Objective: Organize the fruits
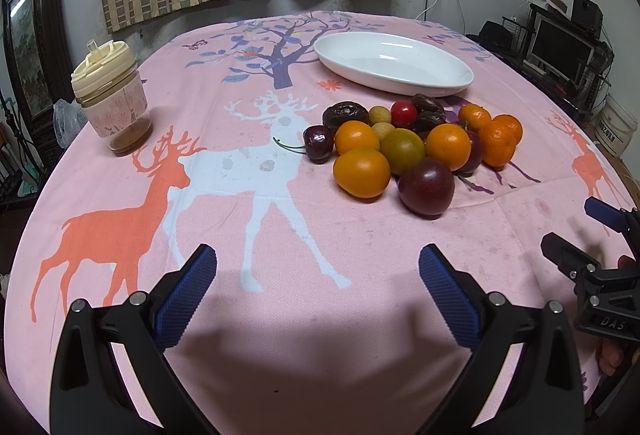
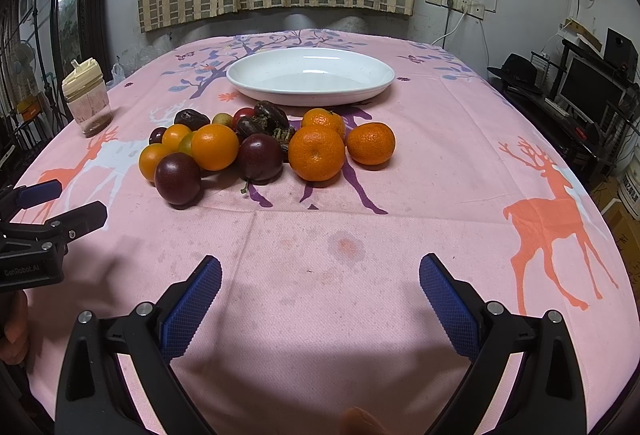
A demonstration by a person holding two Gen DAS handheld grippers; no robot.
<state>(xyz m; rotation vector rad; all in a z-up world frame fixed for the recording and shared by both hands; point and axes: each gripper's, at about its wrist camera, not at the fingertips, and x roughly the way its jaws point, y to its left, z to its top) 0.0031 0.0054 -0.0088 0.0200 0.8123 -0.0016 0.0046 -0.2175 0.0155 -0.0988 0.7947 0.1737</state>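
Observation:
A pile of fruit lies on the pink deer tablecloth: oranges (image 1: pixel 361 172) (image 2: pixel 316 153), dark plums (image 1: pixel 426 186) (image 2: pixel 177 178), a cherry (image 1: pixel 318 143), a red tomato (image 1: pixel 403 114), dates (image 1: pixel 345 114) and small yellow fruits. Behind it stands an empty white oval plate (image 1: pixel 394 62) (image 2: pixel 311 76). My left gripper (image 1: pixel 318 271) is open and empty, near the front edge, short of the pile. My right gripper (image 2: pixel 320 275) is open and empty, also short of the pile. Each gripper shows at the edge of the other's view (image 1: pixel 588 235) (image 2: pixel 52 203).
A lidded cup with a straw spout (image 1: pixel 112 99) (image 2: pixel 86 101) stands at the table's left. A curtained wall is behind the table. Shelves with a monitor (image 1: pixel 560 47) stand to the right.

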